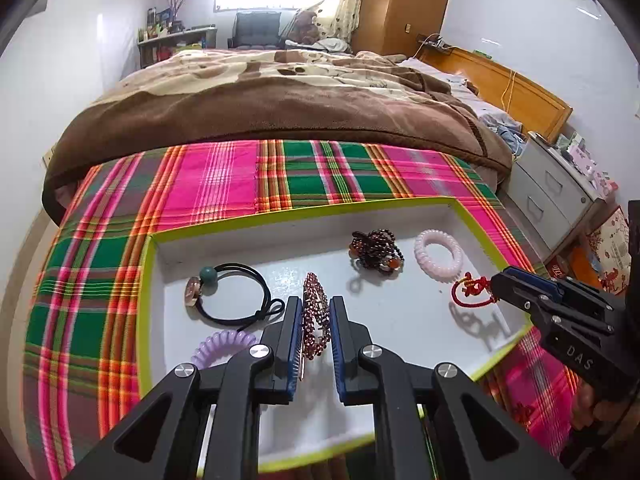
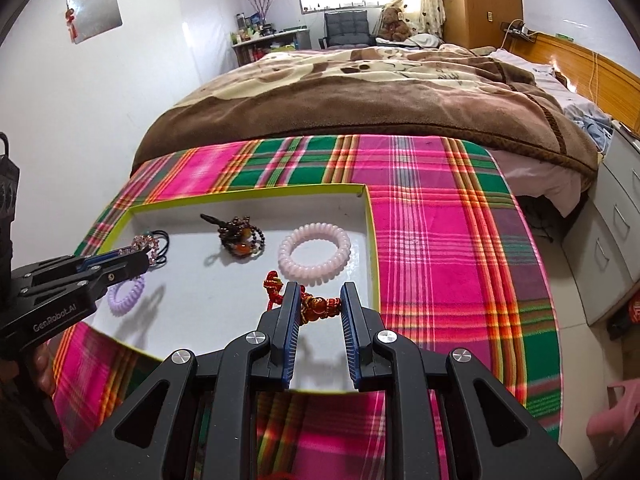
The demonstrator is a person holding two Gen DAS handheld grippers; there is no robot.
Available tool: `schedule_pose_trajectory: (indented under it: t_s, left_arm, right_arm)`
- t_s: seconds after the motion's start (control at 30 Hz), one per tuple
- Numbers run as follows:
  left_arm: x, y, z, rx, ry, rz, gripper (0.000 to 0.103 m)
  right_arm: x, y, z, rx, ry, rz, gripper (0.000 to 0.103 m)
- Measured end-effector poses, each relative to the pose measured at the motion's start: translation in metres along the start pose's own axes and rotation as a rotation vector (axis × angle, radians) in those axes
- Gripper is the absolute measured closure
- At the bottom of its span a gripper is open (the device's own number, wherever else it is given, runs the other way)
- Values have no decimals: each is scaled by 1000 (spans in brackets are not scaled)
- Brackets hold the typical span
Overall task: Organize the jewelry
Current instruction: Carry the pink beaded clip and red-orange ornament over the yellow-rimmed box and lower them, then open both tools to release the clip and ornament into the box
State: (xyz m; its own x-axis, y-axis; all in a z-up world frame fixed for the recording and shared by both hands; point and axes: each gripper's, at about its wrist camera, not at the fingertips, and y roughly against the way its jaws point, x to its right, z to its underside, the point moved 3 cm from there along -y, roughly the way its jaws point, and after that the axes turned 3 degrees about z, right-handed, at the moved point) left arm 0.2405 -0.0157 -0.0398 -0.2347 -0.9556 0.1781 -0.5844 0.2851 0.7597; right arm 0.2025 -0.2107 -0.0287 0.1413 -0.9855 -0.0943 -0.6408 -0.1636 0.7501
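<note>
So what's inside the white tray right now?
In the tray: black hair tie, purple coil tie, dark bead bracelet, pink coil tie, rhinestone clip between the left gripper fingers, red knot charm between the right gripper. The near tray corner is hidden.

Two coil ties (image 1: pixel 438 254), one clip (image 1: pixel 316 316), one tray (image 1: pixel 146 300).

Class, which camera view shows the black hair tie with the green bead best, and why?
The left wrist view: the black hair tie lies whole in the tray, bead and knot visible. In the right wrist view, the left gripper hides most of it.
</note>
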Motion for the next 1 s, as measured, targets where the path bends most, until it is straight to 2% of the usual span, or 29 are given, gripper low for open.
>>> schedule_pose_trajectory:
  t_s: [0.27,1.0]
  left_arm:
    - [0,-18,1,-31,-8,-12,89]
    - [1,-28,2,-55,-7,-8,88]
  right_arm:
    - [-1,-7,1,-4,34,32,82]
    - [-9,-15,2,-22,67,33,81]
